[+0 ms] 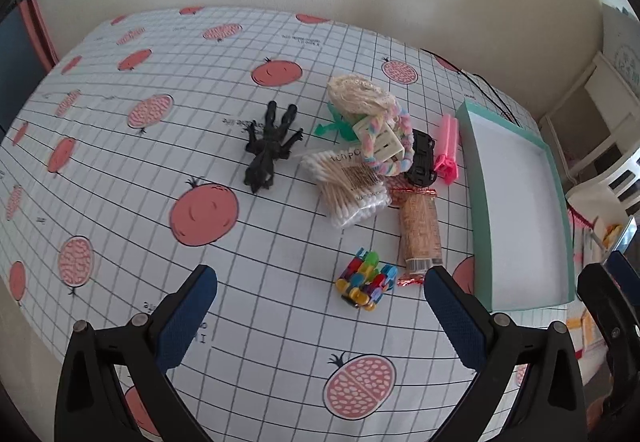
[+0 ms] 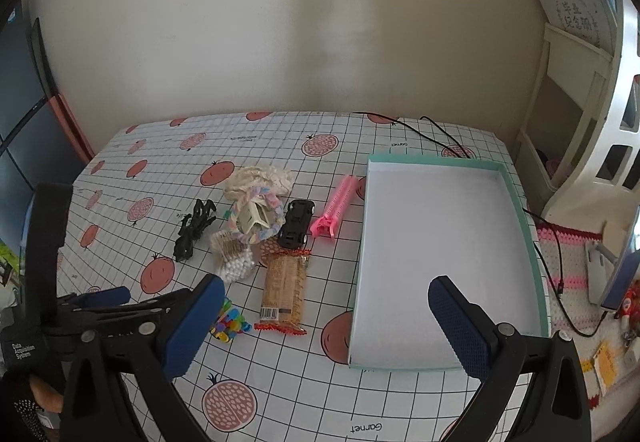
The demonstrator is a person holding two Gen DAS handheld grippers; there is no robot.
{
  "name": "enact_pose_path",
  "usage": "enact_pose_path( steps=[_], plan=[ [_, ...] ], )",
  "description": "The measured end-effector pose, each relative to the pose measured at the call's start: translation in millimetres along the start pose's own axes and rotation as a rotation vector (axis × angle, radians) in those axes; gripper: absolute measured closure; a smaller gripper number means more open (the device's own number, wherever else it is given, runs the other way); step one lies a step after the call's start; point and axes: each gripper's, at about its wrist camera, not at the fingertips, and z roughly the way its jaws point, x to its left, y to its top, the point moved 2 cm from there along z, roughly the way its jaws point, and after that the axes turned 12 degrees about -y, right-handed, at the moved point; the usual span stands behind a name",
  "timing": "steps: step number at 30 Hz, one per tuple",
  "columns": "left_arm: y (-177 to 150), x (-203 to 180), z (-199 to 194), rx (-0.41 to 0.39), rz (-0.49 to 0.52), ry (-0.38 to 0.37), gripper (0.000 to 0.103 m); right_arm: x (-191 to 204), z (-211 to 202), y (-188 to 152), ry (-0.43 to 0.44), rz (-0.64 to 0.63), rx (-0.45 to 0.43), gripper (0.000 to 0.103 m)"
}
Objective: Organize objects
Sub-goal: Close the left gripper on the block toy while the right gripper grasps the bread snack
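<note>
A jumble of small things lies mid-table: a black toy figure (image 1: 266,150), a cream lace bundle (image 1: 358,94), a pastel braided ring (image 1: 390,146) on a cotton swab pack (image 1: 352,186), a black toy car (image 1: 422,158), a pink clip (image 1: 447,150), a snack bar (image 1: 420,234) and a colourful bead toy (image 1: 366,278). To their right stands a white, teal-rimmed tray (image 2: 440,242) with nothing in it. My left gripper (image 1: 320,276) hovers open just before the bead toy. My right gripper (image 2: 328,284) is open above the tray's near left edge and the snack bar (image 2: 284,286).
The gridded pomegranate tablecloth (image 2: 280,382) covers the table up to a cream wall. A black cable (image 2: 420,126) runs behind the tray. A white shelf unit (image 2: 576,102) and a pink crochet mat (image 2: 568,254) lie off the right edge.
</note>
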Motion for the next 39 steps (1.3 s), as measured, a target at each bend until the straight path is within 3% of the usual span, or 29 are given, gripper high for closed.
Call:
enact_pose_path(
  steps=[3, 8, 17, 21, 31, 34, 39],
  plan=[
    [5, 6, 13, 0.058, -0.042, -0.02, 0.001, 3, 16, 6, 0.013, -0.008, 0.037, 0.001],
    [12, 6, 27, 0.086, -0.025, 0.01, 0.004, 8, 46, 14, 0.046, -0.017, 0.106, 0.008],
    [25, 0, 37, 0.055, 0.029, 0.042, 0.008, 26, 82, 14, 0.091, -0.037, 0.173, 0.019],
    [21, -2, 44, 0.07, 0.032, 0.012, 0.008, 35, 91, 8, 0.095, -0.048, 0.204, 0.022],
    [7, -12, 56, 0.11, 0.106, 0.054, 0.009, 40, 109, -4, 0.11, -0.042, 0.264, 0.03],
    [4, -15, 60, 0.124, 0.124, 0.073, 0.016, 44, 112, -8, 0.108, -0.049, 0.279, 0.031],
    [1, -14, 66, 0.153, 0.11, 0.059, 0.018, 51, 117, -11, 0.115, -0.054, 0.294, 0.031]
  ],
)
